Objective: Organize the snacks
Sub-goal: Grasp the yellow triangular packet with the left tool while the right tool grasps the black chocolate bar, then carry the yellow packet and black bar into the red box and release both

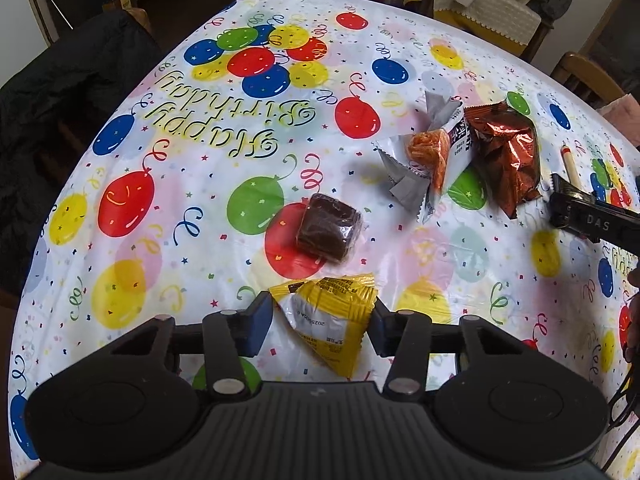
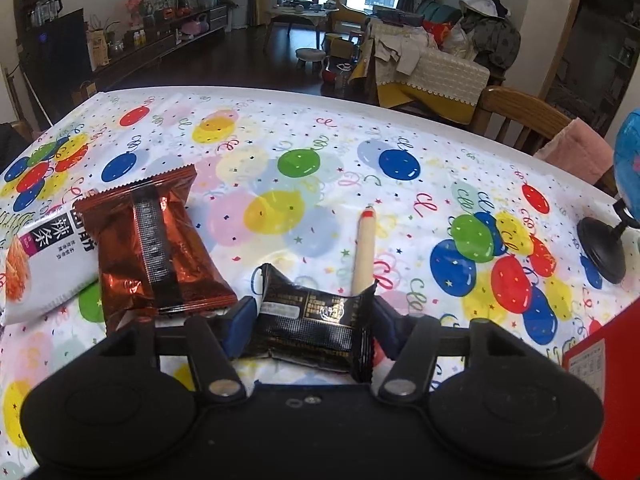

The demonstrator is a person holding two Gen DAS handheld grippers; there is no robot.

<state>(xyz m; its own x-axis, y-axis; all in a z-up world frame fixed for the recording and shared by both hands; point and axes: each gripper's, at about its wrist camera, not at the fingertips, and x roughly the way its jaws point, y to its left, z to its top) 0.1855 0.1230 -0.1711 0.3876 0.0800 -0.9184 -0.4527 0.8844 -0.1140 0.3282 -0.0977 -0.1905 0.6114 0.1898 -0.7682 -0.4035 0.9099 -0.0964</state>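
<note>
Snacks are pinched on both sides: yellow packet point(image 1: 326, 320) is squeezed between the left gripper point(image 1: 322, 326) jaws, black packet point(image 2: 312, 320) between the right gripper point(image 2: 312, 326) jaws, both low over the worktop point(image 1: 200, 184). Brown cake point(image 1: 329, 227) sits just ahead of the left jaws.

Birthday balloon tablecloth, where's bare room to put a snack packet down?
Free: the wide stretch of the balloon-print tablecloth left of the dark brown wrapped cake, and the part beyond the wooden stick. Crowded: around the white-and-orange spicy-strip packet and the copper foil packet, which touch.
</note>
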